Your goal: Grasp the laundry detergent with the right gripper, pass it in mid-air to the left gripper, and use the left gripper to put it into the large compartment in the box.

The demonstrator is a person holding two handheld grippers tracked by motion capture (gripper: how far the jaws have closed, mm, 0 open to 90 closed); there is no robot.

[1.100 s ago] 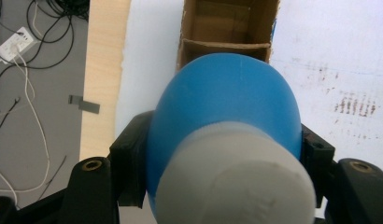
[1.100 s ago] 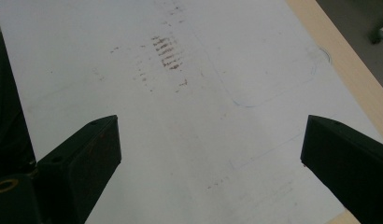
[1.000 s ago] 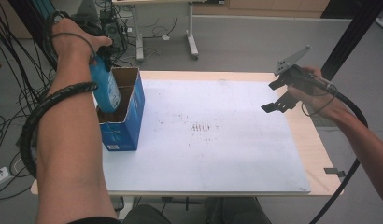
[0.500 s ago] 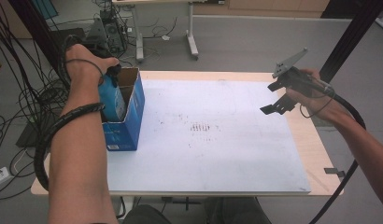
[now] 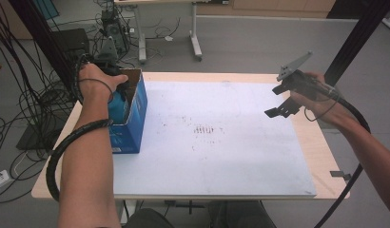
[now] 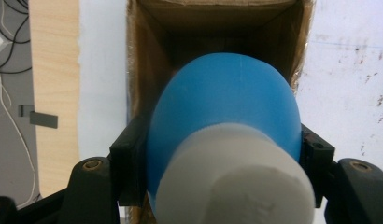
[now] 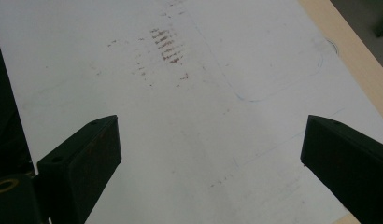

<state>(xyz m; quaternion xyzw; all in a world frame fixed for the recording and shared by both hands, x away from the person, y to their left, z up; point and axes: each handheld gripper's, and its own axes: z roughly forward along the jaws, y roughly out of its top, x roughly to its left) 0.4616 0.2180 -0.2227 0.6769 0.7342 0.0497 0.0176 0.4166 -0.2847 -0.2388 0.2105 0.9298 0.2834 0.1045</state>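
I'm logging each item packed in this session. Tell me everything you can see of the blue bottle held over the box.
The blue bottle looks like smooth matte plastic, with a rounded body and a white cylindrical cap facing the left tool's camera. The left tool is shut on it, one black jaw on each side of its body. It points bottom-first into the open cardboard box, partly lowered inside. In the high view, its blue side shows below the hand. Whether it touches the box cannot be told.

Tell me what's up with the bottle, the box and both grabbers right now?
blue bottle: capped, clamped in the left hand-held gripper, partly down inside the box.
blue box: upright, top open.
left hand-held gripper: shut on the blue bottle.
right hand-held gripper: open, holding nothing, above the white mat.
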